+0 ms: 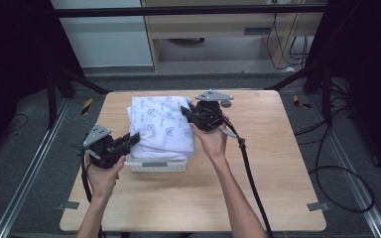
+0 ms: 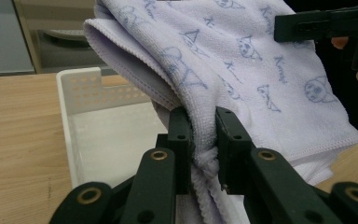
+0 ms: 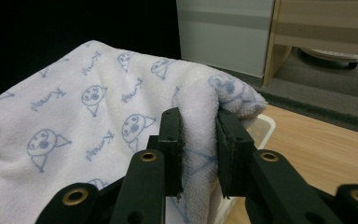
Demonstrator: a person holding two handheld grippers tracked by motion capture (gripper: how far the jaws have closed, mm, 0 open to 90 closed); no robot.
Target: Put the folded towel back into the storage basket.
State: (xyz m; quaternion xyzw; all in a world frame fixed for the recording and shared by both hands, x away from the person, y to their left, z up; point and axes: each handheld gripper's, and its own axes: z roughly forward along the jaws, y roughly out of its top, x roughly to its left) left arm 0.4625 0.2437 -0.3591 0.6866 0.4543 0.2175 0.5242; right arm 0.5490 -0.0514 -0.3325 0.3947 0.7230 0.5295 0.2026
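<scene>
The wooden table carried a white perforated basket near its middle. A folded white towel printed with blue cartoon faces was spread above the basket, covering most of it; only the basket's near wall showed in the high view.

The left gripper sat at the towel's near left edge. In the left gripper view its jaws were closed on a bunched fold of the towel, the cloth pinched between the two pads and rising up and away from them, with the basket open below and to the left.

The right gripper sat at the towel's far right corner. In the right gripper view its jaws were likewise clamped on a thick fold of the towel, the cloth spreading out to the left of the jaws and the basket's rim just beyond them.

The towel hung between the two grippers, held at opposite edges.
</scene>
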